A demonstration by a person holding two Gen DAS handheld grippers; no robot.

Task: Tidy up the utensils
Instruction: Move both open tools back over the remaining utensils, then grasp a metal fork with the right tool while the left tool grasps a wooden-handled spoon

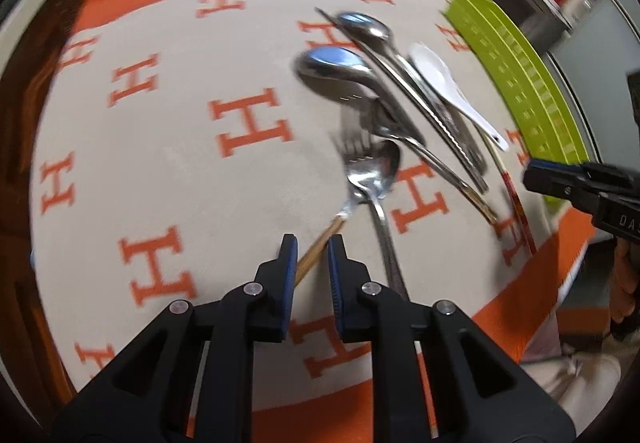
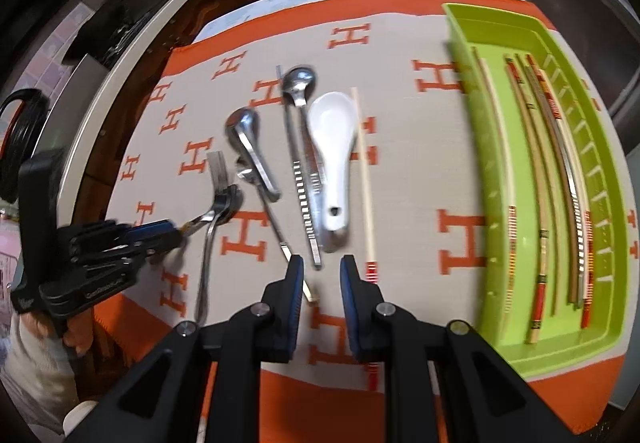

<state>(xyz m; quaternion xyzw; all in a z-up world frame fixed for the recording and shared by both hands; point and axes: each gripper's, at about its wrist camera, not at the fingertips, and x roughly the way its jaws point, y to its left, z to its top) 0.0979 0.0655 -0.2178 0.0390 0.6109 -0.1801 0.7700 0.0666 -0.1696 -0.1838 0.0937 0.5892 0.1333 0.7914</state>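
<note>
My left gripper (image 1: 313, 249) is shut on the wooden handle of a metal fork (image 1: 358, 159), which runs slantwise between the pads. The right wrist view shows that same gripper (image 2: 172, 233) at the left, holding the fork (image 2: 218, 179). Under the fork's head lies a long steel spoon (image 2: 206, 263). Beside them are a deep steel spoon (image 2: 242, 127), a small spoon (image 2: 298, 81), ridged metal chopsticks (image 2: 304, 195), a white ceramic spoon (image 2: 334, 147) and one pale chopstick (image 2: 366, 171). My right gripper (image 2: 322, 267) hangs open and empty near their handle ends.
A green tray (image 2: 486, 171) at the right holds several chopsticks laid lengthwise. Everything rests on a beige cloth with orange H marks (image 2: 404, 179). Dark cabinets and a counter stand behind the table. A person's hand (image 2: 76, 331) grips the left tool.
</note>
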